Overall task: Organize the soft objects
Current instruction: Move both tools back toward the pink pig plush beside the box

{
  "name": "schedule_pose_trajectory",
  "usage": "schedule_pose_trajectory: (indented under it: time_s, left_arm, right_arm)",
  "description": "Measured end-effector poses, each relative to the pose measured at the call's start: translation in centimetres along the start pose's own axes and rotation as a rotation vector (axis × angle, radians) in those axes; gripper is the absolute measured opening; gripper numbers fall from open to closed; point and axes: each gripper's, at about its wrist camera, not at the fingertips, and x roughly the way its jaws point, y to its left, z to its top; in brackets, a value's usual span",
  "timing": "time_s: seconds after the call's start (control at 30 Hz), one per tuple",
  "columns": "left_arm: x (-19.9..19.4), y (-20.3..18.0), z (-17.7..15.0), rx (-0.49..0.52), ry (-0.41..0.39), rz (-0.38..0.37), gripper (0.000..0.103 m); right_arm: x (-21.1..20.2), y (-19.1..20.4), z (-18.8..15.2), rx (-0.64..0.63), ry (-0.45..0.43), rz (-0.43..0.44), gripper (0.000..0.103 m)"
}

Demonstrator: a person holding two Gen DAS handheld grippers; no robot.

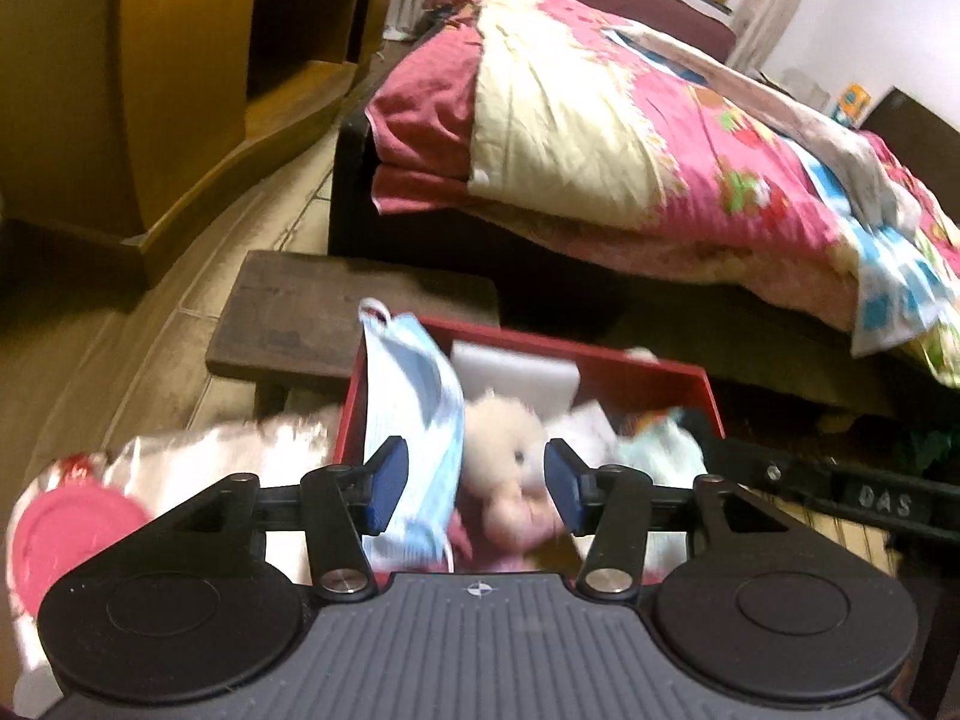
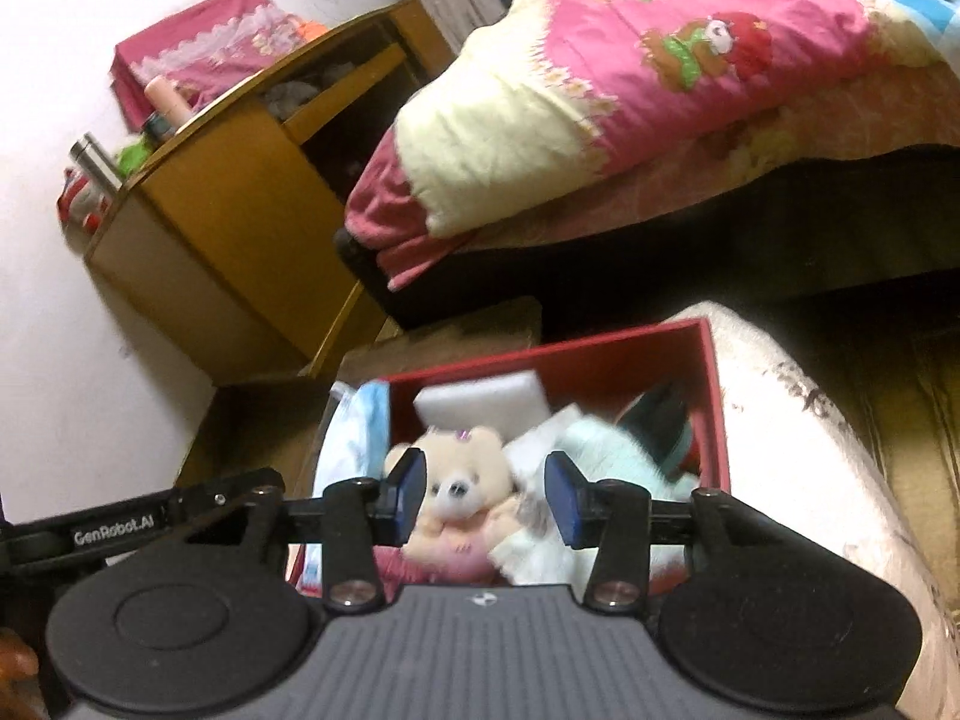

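An open red box (image 1: 660,367) (image 2: 715,396) holds a cream teddy bear (image 1: 510,456) (image 2: 462,480), a white foam block (image 1: 510,369) (image 2: 480,401) and a mint-green cloth (image 1: 654,450) (image 2: 600,450). A blue face mask (image 1: 420,408) (image 2: 354,420) hangs over the box's left wall. My left gripper (image 1: 477,483) is open above the box, its left pad in front of the mask and not pressing on it. My right gripper (image 2: 487,495) is open over the bear, both pads clear of it.
A bed with a pink and cream quilt (image 1: 600,120) (image 2: 660,90) rises behind the box. A wooden cabinet (image 1: 180,90) (image 2: 240,228) stands at the left. A dark wooden stool (image 1: 360,312) sits behind the box, a silvery packet (image 1: 180,468) left of it, a white cushion (image 2: 810,420) right.
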Motion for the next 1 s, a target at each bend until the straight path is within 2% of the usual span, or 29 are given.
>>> schedule_pose_trajectory:
  time_s: [0.17, 0.33, 0.4, 0.47, 0.57, 0.63, 0.77, 0.87, 1.0]
  left_arm:
    - [-2.1, 0.2, -3.5, -0.041, 0.026, -0.054, 0.06]
    - [-2.3, 1.7, -7.1, -0.177, 0.113, -0.122, 0.063]
    - [-2.7, 1.8, -8.2, -0.187, 0.121, -0.104, 0.067]
    - [-3.0, 1.3, -8.8, -0.169, 0.104, -0.072, 0.077]
    - [-3.3, 0.9, -9.6, -0.21, 0.105, -0.048, 0.079]
    - [-4.1, 1.2, -10.7, -0.28, 0.089, -0.071, 0.079]
    - [-4.1, 2.2, -12.1, -0.415, 0.123, -0.116, 0.078]
    - [-2.9, 2.4, -12.2, -0.464, 0.138, -0.095, 0.079]
    - [0.4, 3.7, -13.0, -0.668, 0.18, -0.079, 0.079]
  right_arm:
    - [-1.4, 1.2, -2.8, -0.014, 0.048, 0.022, 0.023]
    - [-2.0, 1.5, -5.8, -0.038, 0.105, 0.014, 0.028]
    - [-2.2, 1.6, -6.6, -0.047, 0.124, 0.014, 0.029]
    - [-2.3, 1.5, -7.3, -0.046, 0.132, 0.015, 0.03]
    - [-2.5, 1.6, -7.8, -0.042, 0.139, 0.014, 0.031]
    - [-2.4, 1.7, -7.8, -0.042, 0.148, 0.024, 0.031]
    - [-2.7, 1.5, -7.7, -0.06, 0.14, 0.022, 0.032]
    - [-2.6, 0.8, -7.7, -0.038, 0.15, 0.017, 0.032]
    - [-2.9, 0.2, -7.6, -0.023, 0.147, 0.017, 0.032]
